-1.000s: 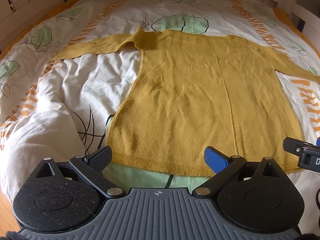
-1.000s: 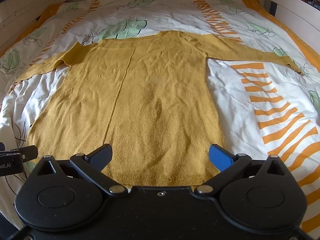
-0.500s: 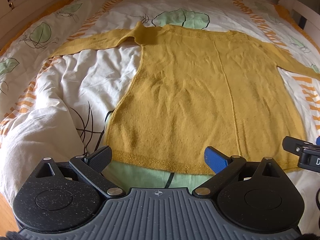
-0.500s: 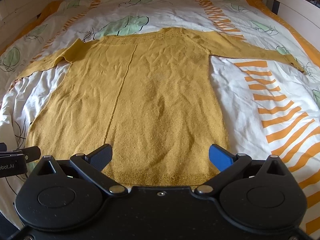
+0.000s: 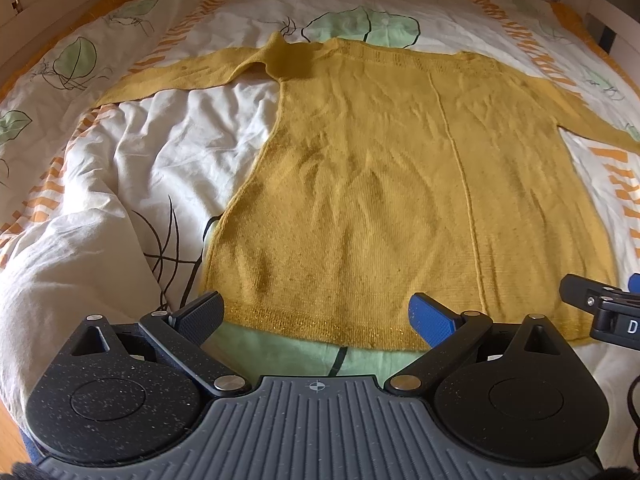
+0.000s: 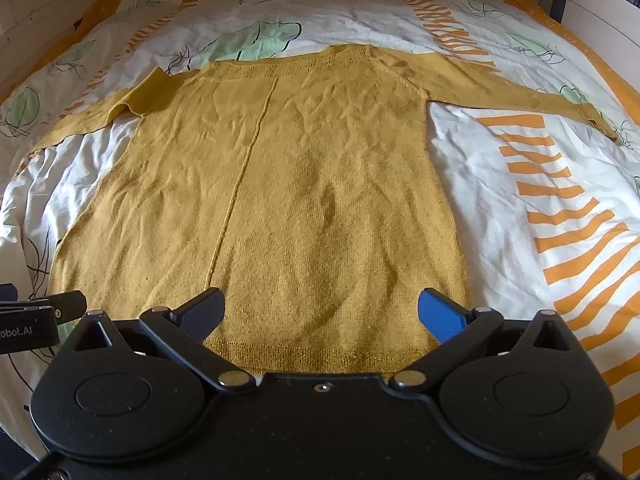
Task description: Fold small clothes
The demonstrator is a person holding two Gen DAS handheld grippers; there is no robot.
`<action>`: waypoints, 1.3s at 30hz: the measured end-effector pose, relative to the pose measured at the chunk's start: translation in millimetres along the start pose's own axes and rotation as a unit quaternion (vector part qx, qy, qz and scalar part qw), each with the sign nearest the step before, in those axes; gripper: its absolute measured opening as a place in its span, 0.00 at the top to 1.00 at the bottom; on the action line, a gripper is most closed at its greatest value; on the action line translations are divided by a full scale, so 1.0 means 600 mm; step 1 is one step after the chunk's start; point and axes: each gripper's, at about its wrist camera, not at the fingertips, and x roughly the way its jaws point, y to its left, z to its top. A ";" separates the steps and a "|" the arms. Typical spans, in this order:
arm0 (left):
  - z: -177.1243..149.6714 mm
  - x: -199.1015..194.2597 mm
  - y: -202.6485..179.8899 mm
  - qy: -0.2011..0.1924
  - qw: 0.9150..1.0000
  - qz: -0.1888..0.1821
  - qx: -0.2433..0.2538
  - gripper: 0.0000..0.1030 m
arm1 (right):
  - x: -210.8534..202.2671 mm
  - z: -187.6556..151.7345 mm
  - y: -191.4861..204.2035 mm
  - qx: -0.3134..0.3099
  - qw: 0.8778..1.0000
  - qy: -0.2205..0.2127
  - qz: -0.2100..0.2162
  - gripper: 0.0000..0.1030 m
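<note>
A mustard-yellow knitted sweater (image 5: pixel 380 184) (image 6: pixel 304 184) lies flat on the bed, hem nearest me, both sleeves spread out sideways. My left gripper (image 5: pixel 316 316) is open just above the hem's left half, nothing between its fingers. My right gripper (image 6: pixel 320 312) is open over the hem's right half, also empty. The right gripper's tip (image 5: pixel 600 308) shows at the right edge of the left wrist view. The left gripper's tip (image 6: pixel 36 316) shows at the left edge of the right wrist view.
The sweater rests on a rumpled white duvet (image 5: pixel 132 184) printed with green leaves and orange stripes (image 6: pixel 568 216). A pale wooden bed frame (image 6: pixel 592 12) runs along the far end and the sides. A strip of wooden floor (image 5: pixel 10 436) shows bottom left.
Both grippers have moved forward and slightly lower toward the sweater, so the hem sits closer to the fingers. Both stay open. The sweater has not moved.
</note>
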 end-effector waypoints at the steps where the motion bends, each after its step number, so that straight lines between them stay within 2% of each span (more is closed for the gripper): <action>1: 0.001 0.002 0.000 0.001 1.000 0.000 0.000 0.03 | 0.002 0.001 0.000 0.000 1.000 0.001 0.000 0.01; 12: 0.018 0.024 -0.004 0.014 1.000 0.000 0.003 0.03 | 0.028 0.016 -0.004 0.005 1.000 0.015 0.008 0.01; 25: 0.065 0.061 -0.015 0.014 1.000 -0.001 0.010 0.03 | 0.065 0.051 -0.027 0.022 0.999 0.025 0.022 0.01; 30: 0.097 0.078 -0.022 0.003 1.000 -0.003 0.015 0.03 | 0.084 0.075 -0.058 0.040 0.998 0.025 0.031 0.01; 39: 0.179 0.120 -0.035 -0.032 0.999 -0.016 0.016 0.03 | 0.113 0.155 -0.165 0.047 0.999 -0.010 -0.006 0.01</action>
